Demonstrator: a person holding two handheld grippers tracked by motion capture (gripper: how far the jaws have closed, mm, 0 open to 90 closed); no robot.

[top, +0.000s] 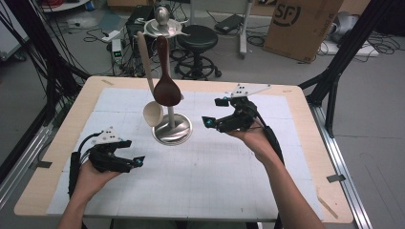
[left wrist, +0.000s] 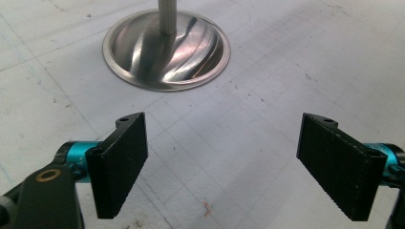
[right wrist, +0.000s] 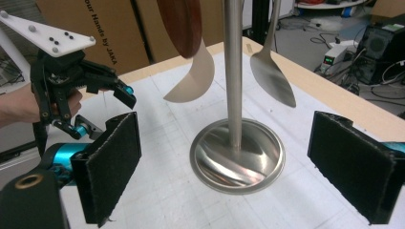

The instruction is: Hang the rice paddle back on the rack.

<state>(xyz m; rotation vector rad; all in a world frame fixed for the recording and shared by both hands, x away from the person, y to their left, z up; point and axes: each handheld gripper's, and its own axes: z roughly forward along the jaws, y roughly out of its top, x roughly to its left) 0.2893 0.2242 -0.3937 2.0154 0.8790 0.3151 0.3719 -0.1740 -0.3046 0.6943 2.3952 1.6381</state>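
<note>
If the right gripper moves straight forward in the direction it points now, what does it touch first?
Probably the steel pole of the utensil stand, which rises centred between the right gripper's open jaws; depth is unclear, and the round base lies just below.

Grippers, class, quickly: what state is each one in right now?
Left gripper: open, nothing between its jaws.
Right gripper: open, holding nothing, jaws either side of the utensil stand without touching it.

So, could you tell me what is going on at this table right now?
A person holds a claw in each hand on either side of a metal utensil stand on the white mat. A dark wooden spoon, a pale spoon and a metal spoon hang from it. The left claw and the right claw are both open and empty, pointing at the stand's base without touching anything.
</note>
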